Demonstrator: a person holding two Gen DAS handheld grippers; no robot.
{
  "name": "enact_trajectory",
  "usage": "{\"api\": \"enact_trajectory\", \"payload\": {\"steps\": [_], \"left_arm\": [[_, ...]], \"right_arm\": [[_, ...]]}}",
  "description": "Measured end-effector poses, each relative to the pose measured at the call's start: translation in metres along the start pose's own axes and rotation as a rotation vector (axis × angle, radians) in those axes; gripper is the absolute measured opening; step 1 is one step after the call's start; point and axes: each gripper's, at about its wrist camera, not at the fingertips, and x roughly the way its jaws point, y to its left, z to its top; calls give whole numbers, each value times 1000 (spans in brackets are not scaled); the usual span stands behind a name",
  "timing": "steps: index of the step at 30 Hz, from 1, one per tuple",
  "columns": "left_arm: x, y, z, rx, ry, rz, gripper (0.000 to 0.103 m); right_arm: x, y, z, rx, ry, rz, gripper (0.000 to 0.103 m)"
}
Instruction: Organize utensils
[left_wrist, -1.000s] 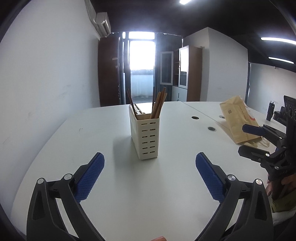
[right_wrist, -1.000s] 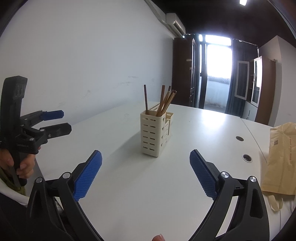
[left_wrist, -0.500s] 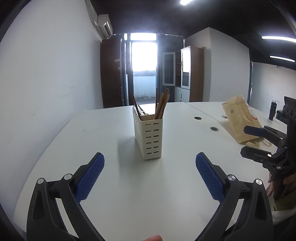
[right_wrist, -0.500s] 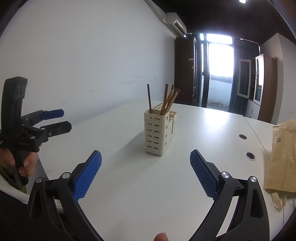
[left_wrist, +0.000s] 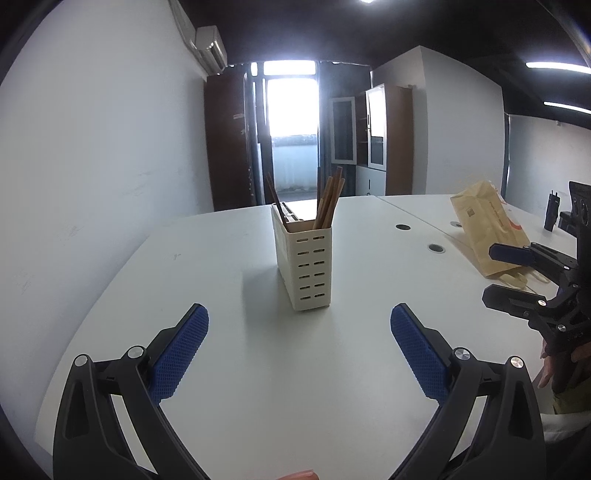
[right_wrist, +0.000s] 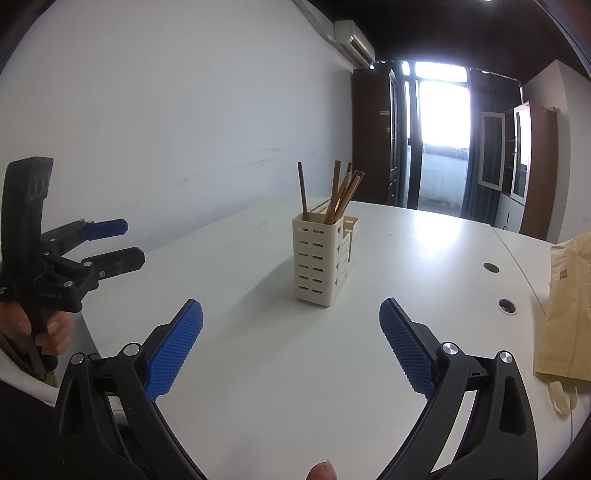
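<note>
A cream slotted utensil caddy (left_wrist: 304, 266) stands upright near the middle of the white bench (left_wrist: 258, 369), well apart from both grippers. Wooden chopsticks (left_wrist: 327, 201) lean in its taller compartment, and 1 darker stick (right_wrist: 303, 192) stands at the other side of the same bunch; a lower compartment behind looks empty, though its inside is mostly hidden.

The left gripper (left_wrist: 299, 336) and the right gripper (right_wrist: 291, 332) hover over the bench with jaws spread wide and nothing between them.

The chopsticks are probably light, stiff and smooth, so they would likely roll or pivot in a loose pinch. The best hold seems to be on the exposed upper shaft, across the width, lifting straight up. The caddy looks thin, light plastic and may tip or slide, so the other jaws could steady its wall. A brown paper bag (left_wrist: 487, 232) lies off to the right.
</note>
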Motion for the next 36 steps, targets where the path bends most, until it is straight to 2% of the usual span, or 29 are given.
{"api": "enact_trajectory", "payload": {"steps": [36], "left_arm": [[-12, -5, -6, -9, -3, -20, 97]], "right_arm": [[-5, 10, 3, -32, -5, 31, 97]]}}
